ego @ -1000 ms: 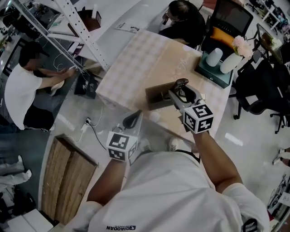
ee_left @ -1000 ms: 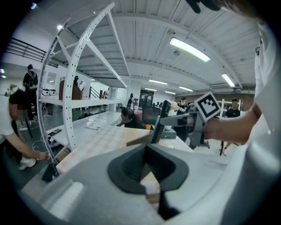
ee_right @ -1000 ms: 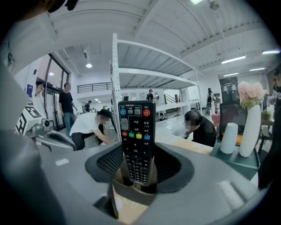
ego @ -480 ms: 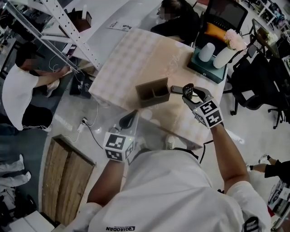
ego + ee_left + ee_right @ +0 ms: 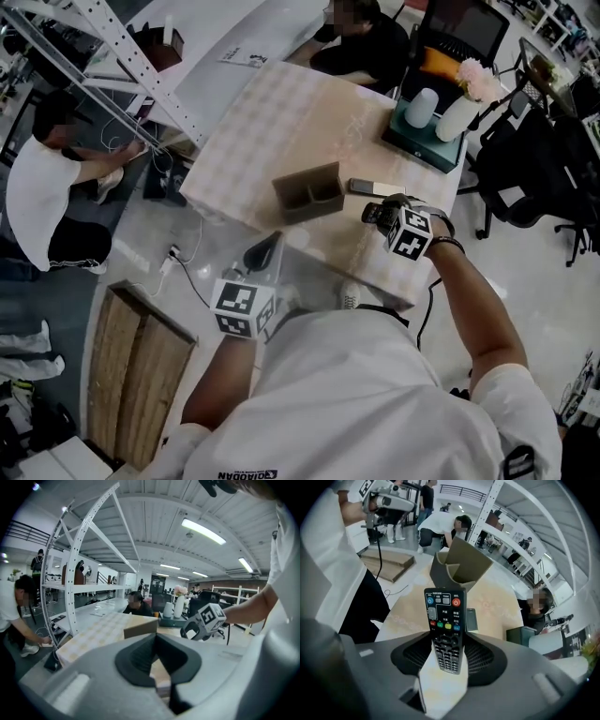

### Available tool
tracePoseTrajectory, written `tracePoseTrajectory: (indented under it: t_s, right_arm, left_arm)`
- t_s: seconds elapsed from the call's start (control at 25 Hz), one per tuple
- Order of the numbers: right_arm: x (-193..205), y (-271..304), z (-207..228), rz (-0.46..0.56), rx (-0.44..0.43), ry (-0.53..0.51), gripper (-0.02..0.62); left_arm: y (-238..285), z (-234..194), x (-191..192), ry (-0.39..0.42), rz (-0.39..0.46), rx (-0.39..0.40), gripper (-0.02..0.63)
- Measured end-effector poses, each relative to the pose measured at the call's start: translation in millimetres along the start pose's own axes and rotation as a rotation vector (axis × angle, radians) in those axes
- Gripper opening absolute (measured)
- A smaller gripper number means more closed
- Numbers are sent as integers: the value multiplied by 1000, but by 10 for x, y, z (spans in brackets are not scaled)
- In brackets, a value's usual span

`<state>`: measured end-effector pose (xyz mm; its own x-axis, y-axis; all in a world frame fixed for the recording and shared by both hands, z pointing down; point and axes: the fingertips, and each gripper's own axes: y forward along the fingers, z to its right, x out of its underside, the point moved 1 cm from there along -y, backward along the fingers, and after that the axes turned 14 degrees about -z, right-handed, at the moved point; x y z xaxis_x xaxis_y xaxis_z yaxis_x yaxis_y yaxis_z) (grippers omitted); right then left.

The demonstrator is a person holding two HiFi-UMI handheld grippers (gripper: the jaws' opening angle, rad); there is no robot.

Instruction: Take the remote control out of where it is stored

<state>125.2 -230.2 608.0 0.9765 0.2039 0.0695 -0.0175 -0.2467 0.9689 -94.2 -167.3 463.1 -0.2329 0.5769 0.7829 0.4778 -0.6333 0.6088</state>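
Observation:
A black remote control (image 5: 443, 620) with coloured buttons stands between the jaws of my right gripper (image 5: 445, 653), which is shut on its lower half and holds it above the table. In the head view my right gripper (image 5: 377, 214) hovers over the table's near right part, just right of the brown two-compartment holder (image 5: 307, 192). Both compartments of the holder (image 5: 459, 566) look empty. My left gripper (image 5: 265, 251) hangs below the table's near edge, jaws together and holding nothing.
A small dark flat device (image 5: 367, 187) lies on the checked table (image 5: 281, 112) beside the holder. A teal tray (image 5: 422, 141) with a white cup and a flower vase stands at the far right. White shelving (image 5: 141, 75), seated people and an office chair (image 5: 534, 178) surround the table.
My right gripper has come away from the holder, moving right and back toward me with the remote in it. The left gripper has stayed low at the table's near edge.

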Motion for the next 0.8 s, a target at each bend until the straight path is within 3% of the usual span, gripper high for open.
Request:
tracePoseTrajectory:
  t_s: [0.56,0.8]
  right_arm:
    - [-76,606,-76,-152,-11,-184,215]
    - [-26,733,-94,-162,-37,-173,205]
  left_arm:
    - [-110,-77,46,-17,-10,-39,3]
    - [-109,-103,66,-21,-12,-39,3]
